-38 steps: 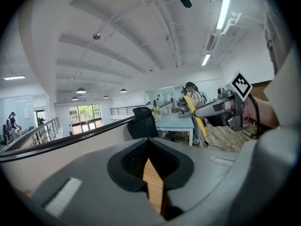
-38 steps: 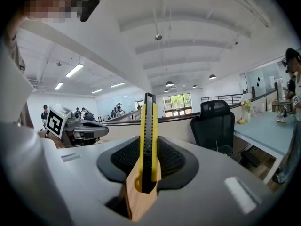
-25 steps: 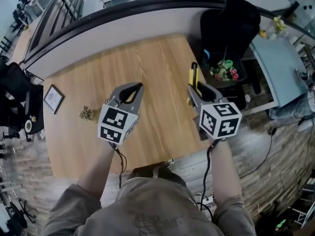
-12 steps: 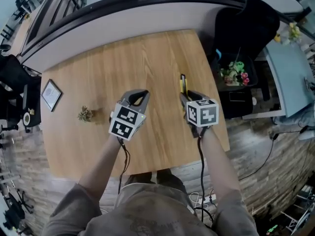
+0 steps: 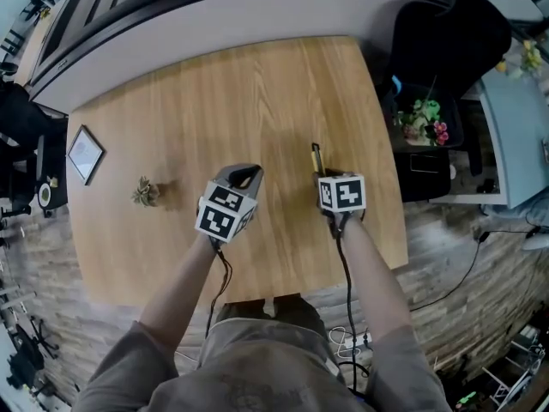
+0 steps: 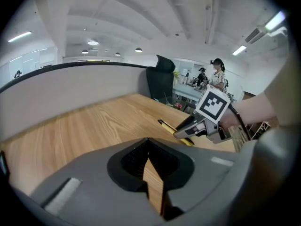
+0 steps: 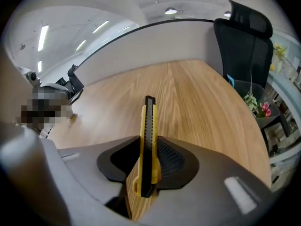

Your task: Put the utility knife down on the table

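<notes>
On the light wooden table (image 5: 257,93), a small framed picture (image 5: 84,154) lies at the left edge, with a little potted plant (image 5: 144,192) near it on the right. The grey left gripper (image 5: 247,175) is right of the plant. The grey right gripper (image 5: 322,172), near the right edge, has the yellow-and-black utility knife (image 5: 316,154) between its jaws, pointing toward the curved partition wall (image 5: 214,11) behind the table.

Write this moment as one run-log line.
right claw: shut on utility knife | left claw: shut, empty | knife: on edge over table, not released
</notes>
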### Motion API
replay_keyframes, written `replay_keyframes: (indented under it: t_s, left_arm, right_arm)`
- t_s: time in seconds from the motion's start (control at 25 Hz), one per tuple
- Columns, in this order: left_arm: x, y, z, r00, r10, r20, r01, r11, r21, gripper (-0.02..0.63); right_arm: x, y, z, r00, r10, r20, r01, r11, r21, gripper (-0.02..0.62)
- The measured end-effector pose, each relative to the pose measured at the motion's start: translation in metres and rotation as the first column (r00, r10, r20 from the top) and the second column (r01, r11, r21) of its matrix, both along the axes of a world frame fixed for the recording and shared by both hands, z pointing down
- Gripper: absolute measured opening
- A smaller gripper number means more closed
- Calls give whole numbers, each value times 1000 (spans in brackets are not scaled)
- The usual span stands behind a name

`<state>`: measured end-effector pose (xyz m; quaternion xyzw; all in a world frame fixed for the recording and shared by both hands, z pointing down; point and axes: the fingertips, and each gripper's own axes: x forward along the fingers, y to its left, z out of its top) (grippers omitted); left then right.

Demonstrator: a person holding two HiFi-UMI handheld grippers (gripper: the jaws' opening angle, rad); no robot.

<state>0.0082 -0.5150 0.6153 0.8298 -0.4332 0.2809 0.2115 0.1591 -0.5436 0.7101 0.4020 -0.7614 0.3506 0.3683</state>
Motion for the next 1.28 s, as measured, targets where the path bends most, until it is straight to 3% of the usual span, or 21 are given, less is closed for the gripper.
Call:
replay_keyframes:
  t_s: [0.16,0.44,0.72,0.84,1.0,1.28]
  left_arm:
    - [-7,3,19,1000,-5,-3,5,999,-54,2]
    - [-3,7,16,1000,8,-11,-9,998,-60,2]
    - [-2,-2,-36,1000,19,-18,-18,999,47,2]
    - [-1,-6,-73,999,26,-29,-23,993,118,2]
    - [1,-2,-129,996,41,-81,-24,979,202,2]
    - [1,30,-227,993,86,-78,-49,921,387,2]
  right_arm:
    - [2,0,13,1000,24,-16,-24,1000,-10,124]
    - [4,3,6,999,12,-38,-12,1000,7,126]
    - [-6,-11,-88,996,8,90,-24,983,181,124]
    - [-13,-7,-152,987,-42,154,-8,950,312,121]
    - [-11,9,-240,978,-75,196,-31,873,487,83]
    - [-3,66,-346,965,-130,228,-52,755,653,39]
